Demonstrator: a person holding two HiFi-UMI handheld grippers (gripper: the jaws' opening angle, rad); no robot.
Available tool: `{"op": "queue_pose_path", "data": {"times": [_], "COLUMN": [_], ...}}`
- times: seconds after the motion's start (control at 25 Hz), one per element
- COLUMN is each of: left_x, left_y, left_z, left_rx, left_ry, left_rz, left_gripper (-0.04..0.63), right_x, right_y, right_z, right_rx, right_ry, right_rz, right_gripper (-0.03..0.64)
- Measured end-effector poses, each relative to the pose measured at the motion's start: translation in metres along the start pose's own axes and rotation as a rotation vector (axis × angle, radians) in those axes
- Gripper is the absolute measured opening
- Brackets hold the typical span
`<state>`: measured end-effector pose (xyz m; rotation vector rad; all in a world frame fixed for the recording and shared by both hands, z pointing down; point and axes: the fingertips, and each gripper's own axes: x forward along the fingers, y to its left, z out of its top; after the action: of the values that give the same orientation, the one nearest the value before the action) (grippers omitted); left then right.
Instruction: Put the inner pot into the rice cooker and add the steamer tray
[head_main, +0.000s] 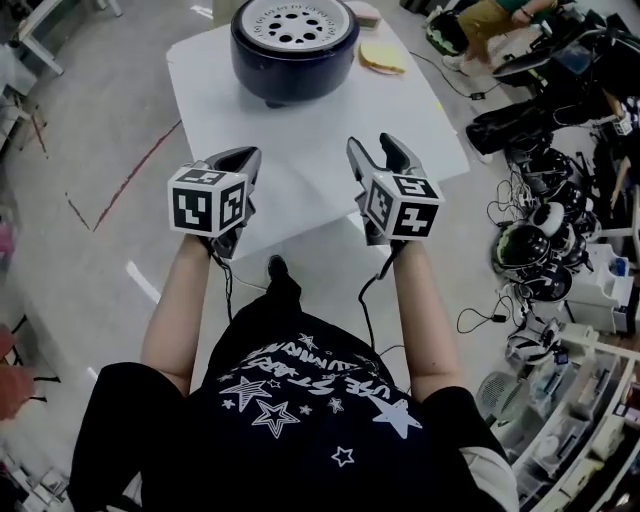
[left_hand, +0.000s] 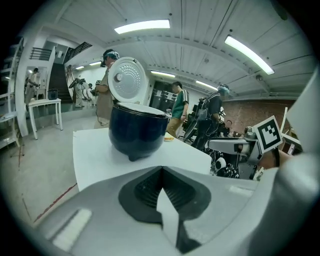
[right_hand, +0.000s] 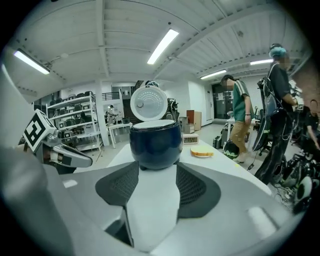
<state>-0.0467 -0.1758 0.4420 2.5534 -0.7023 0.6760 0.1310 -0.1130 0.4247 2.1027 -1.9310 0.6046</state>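
Two grippers: left gripper (head_main: 243, 157) and right gripper (head_main: 372, 146) are hovering side by side over the 6 o'clock edge of the table (head_main: 300, 135), both pointing toward 12 o'clock, well apart from the cooker (head_main: 293, 60).
Left claw: its tips are meeting, with only a thin wedge of table showing lower between the pads. It is gripping nothing and is sitting at 7 o'clock from the cooker.
Right claw: its jaws are standing moderately wide and are gripping nothing. The cooker is showing through the gap, far off. It is sitting at 5 o'clock from the cooker.
Cubes: left cube (head_main: 208, 200) and right cube (head_main: 403, 207) are showing black-and-white square markers, with no letters.
Cooker place: the dark blue body is standing on stubby feet at the table's 12 o'clock end.
Lid (left_hand: 128, 80): it is standing open and upright, its white perforated face turning toward the grippers. Small marks are ringing its rim, too small to read.
Pot and tray: a pale rim is showing at the cooker's mouth. Whether that is the pot or the tray, I cannot tell.
Yellow pad (head_main: 382, 57): it is lying flat at 3 o'clock from the cooker.
Box (right_hand: 190, 138): a small white box is standing beside the pad, its face unreadable.
Shirt (head_main: 300, 400): it is showing white stars and lettering, upside down and not legible.
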Motion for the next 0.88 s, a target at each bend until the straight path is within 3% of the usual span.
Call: {"op": "queue_pose_path", "data": {"times": [0.24,0.52,0.88], "left_x": [-0.034,-0.075,-0.144], "left_y": [-0.038,-0.066,-0.105], "left_z": [-0.027,-0.055,-0.103], "left_rx": [0.02,0.031,0.018], "left_ry": [0.0,-0.035,-0.062], "left_rz": [-0.009,-0.014,0.009], "left_gripper": [0.003,0.003,0.003], "right_x": [-0.054,-0.099,-0.17], "right_y": [0.016,0.045,0.078], "right_z": [-0.023,-0.038,-0.065], "right_rx": [0.002,-0.028,-0.088], "right_ry": [-0.022,-0.05,-0.04], "right_rz": [0.0,0.011,0.008], "right_gripper": [0.116,0.026,0.026]}}
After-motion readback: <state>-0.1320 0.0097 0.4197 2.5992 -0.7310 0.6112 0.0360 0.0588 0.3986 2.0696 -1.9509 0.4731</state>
